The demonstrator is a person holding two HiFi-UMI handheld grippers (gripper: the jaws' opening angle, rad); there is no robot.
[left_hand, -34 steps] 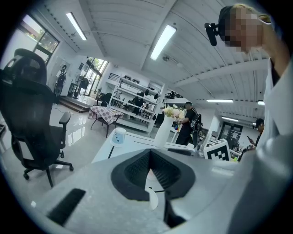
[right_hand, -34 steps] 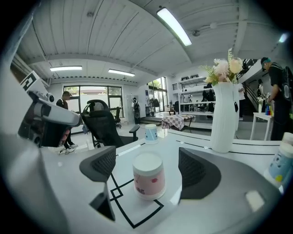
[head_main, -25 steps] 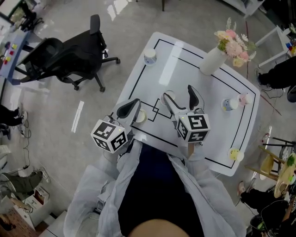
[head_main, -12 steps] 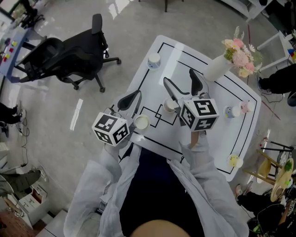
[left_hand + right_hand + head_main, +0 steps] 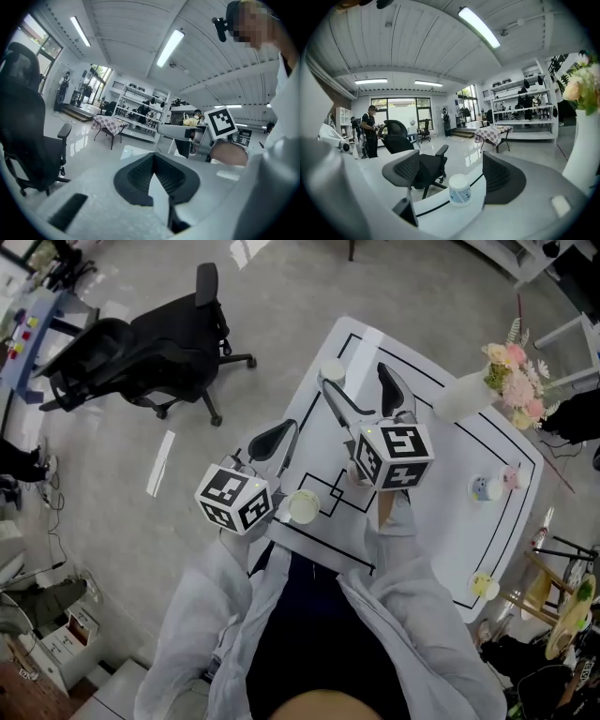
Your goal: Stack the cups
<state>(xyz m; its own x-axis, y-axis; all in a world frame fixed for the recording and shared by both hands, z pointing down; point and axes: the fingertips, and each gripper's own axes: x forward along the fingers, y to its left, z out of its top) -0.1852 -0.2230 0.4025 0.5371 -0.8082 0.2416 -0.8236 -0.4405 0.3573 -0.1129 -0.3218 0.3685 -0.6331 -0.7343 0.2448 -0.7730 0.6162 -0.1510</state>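
Head view: cup point(image 5: 333, 369) ahead of right tool point(image 5: 354, 379)

Desk point(image 5: 441, 521): white top, rounded corners, black line markings. On it:
- white cup w/ blue band point(image 5: 333, 369), far-left corner
- white vase w/ pink flowers point(image 5: 461, 399), far edge, twd far-right corner
- small blue cup point(image 5: 480, 488) + small pink cup point(image 5: 511, 476), side by side nr right edge
- yellow cup point(image 5: 484, 586), near-right corner
- cream cup point(image 5: 303, 506), nr near-left corner, mouth up
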